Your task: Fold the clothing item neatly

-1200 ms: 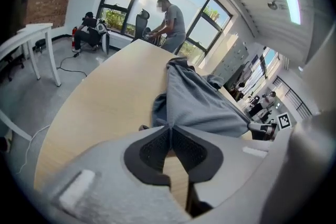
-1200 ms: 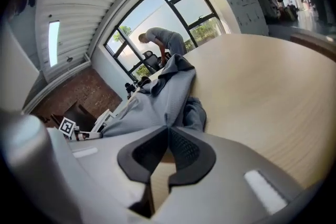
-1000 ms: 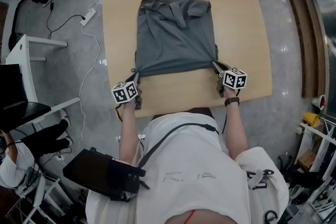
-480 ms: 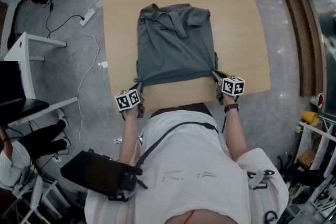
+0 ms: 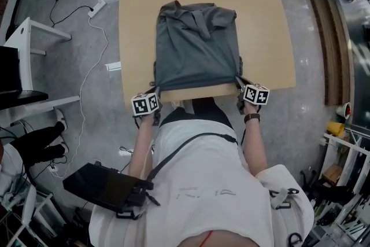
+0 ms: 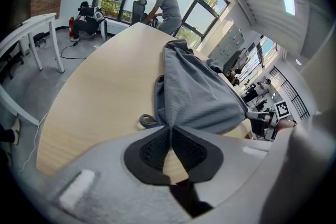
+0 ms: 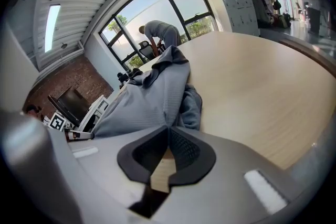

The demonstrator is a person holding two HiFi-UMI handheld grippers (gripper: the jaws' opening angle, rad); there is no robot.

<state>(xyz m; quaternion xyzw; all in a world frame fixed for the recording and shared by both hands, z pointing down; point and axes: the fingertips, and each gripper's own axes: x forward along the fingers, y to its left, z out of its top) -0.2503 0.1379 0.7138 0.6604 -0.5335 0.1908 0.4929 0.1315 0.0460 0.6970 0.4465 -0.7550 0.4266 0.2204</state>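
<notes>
Now | left tool (image 5: pixel 156 88) clenched on grey shirt (image 5: pixel 198 46), near-left corner | right tool (image 5: pixel 238 79) clenched on near-right corner

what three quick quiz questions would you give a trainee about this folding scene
1. True or false: the left gripper and the right gripper are each shut on the grey shirt.
2. Where does the shirt's near edge lie? A) close to the near edge of the table; B) at the far edge; C) on the floor.
3. Short answer: which part of the shirt does each gripper pinch?

Key: 1 true; 2 A; 3 a near corner, one on each side.
</notes>
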